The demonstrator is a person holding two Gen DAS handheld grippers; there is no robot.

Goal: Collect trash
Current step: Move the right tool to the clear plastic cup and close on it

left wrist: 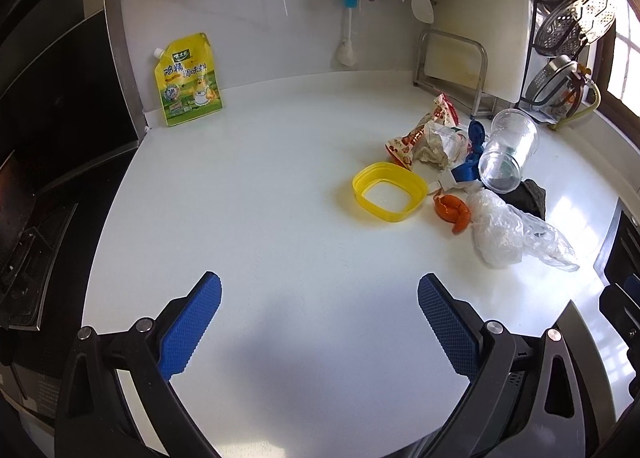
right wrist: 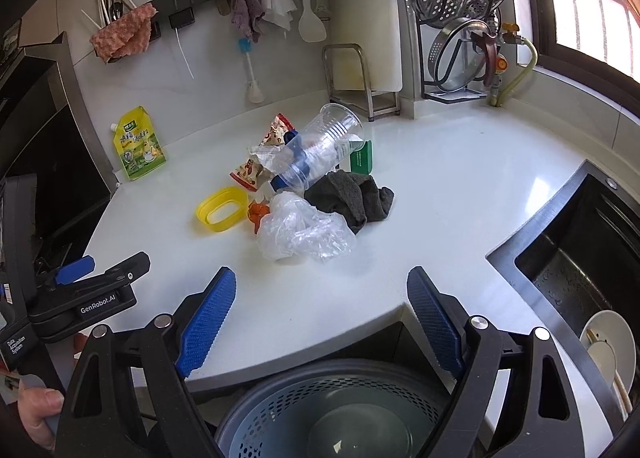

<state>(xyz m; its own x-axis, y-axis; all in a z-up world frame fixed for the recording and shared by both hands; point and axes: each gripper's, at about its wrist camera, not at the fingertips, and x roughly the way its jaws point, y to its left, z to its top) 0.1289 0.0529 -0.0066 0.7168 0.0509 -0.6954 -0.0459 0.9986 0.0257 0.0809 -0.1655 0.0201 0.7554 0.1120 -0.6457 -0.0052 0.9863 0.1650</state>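
Ahead of the right gripper, the clear cup and dark cloth hide most of a green carton; its print is too small to read. Below the fingers, the grey perforated basket is cut off by the frame's bottom edge. At lower left, only part of a hand shows.

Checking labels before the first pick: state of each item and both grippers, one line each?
left gripper: open, empty
right gripper: open, empty
clear plastic cup: on its side, atop the pile
yellow ring: flat on the counter
clear plastic bag: crumpled
dark cloth: bunched
snack wrapper: torn, crumpled
yellow pouch: upright against the wall
bin: below the counter edge, almost empty
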